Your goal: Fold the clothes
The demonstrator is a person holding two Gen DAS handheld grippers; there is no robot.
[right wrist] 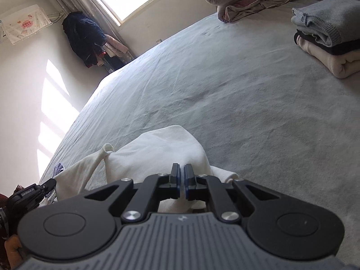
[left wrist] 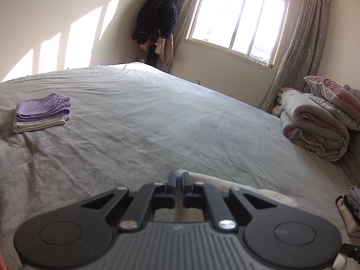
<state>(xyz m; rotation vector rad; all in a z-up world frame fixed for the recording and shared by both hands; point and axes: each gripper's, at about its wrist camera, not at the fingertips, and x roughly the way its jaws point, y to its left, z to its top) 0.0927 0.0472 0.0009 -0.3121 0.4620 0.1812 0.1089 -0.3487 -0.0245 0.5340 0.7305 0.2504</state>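
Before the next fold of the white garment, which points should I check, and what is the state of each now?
1. Left gripper shut on white garment: ok.
2. Right gripper shut on the garment: ok.
3. Garment lifted off grey bedsheet: partly; the far end lies on it.
4. Sheet ahead free: ok.
5. Purple-and-white stack apart: ok.
6. Garment edges aligned: cannot tell.

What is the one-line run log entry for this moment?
left gripper: shut on white cloth garment | right gripper: shut on it | garment partly lifted off grey bed sheet
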